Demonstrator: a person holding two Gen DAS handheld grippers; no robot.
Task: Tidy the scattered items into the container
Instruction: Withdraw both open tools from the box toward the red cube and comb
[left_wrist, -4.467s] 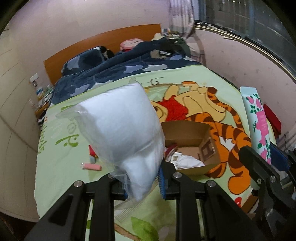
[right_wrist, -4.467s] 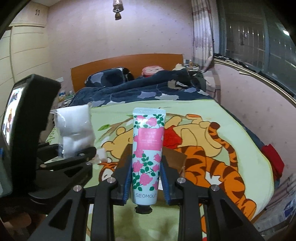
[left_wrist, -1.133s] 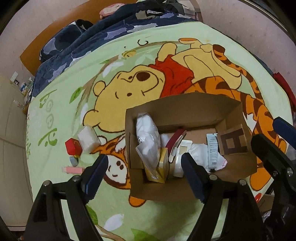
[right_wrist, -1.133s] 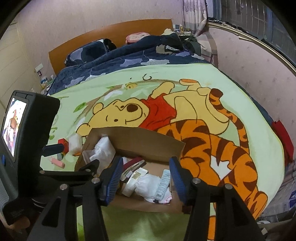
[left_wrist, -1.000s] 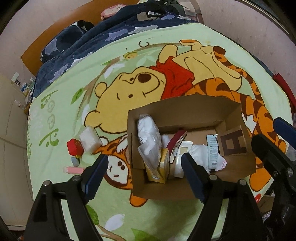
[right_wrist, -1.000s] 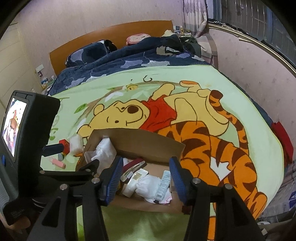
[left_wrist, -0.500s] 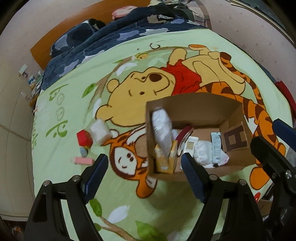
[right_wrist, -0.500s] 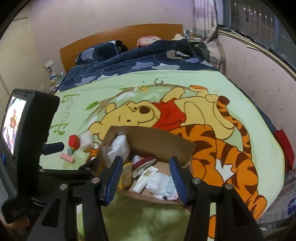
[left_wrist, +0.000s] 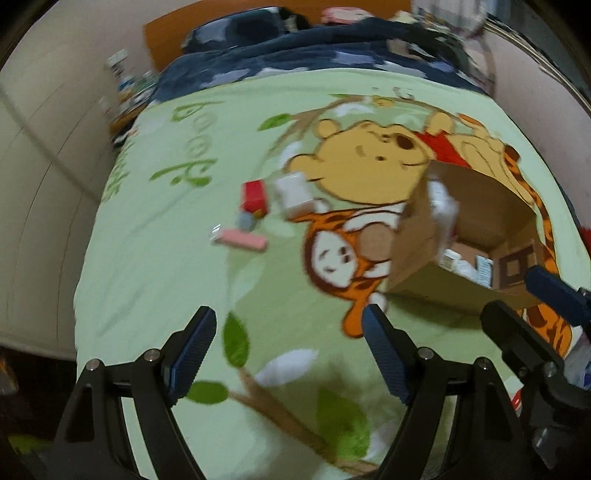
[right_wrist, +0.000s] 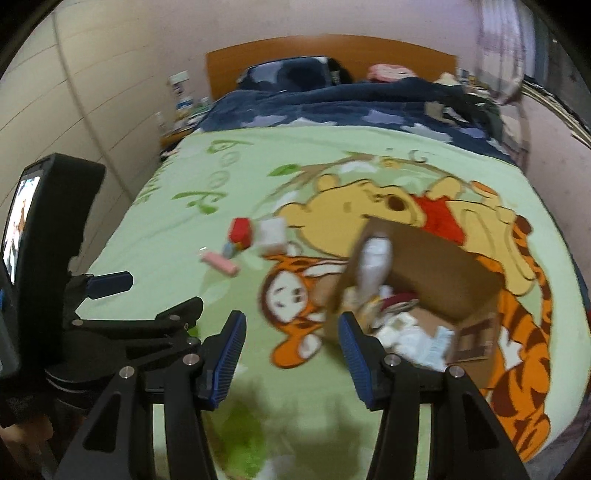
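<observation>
Jaws at the bottom of both frames stand apart with nothing between them: the left gripper (left_wrist: 288, 354) spreads wide over bare blanket (left_wrist: 155, 280), and the right gripper (right_wrist: 291, 354) is open too, more narrowly, with the left one showing as a black frame at the left edge of its view. Both pictures are smeared by motion, so small details are uncertain. Just past the right gripper, in the lower right of its view, sits the box (right_wrist: 439, 266), a brown carton open at the top and already holding a jumble of things: a white bag (right_wrist: 373, 266) leaning against its left wall, and pale packets and a tube on the floor, too blurred to name. In the left view the box (left_wrist: 424, 258) lies at the right middle. Well apart from it, toward the upper left of centre, four loose items lie close together on the blanket: a pink bar (left_wrist: 243, 240) nearest, a small grey piece (left_wrist: 245, 220) just beyond it, then a red block (left_wrist: 254, 197) and a white pack (left_wrist: 293, 192) side by side. Farther off, a dark quilt (right_wrist: 332, 107) and the headboard (right_wrist: 325, 51) close the scene. Judging by this, the task is well under way but unfinished: much is boxed, and those four items remain to be fetched.
</observation>
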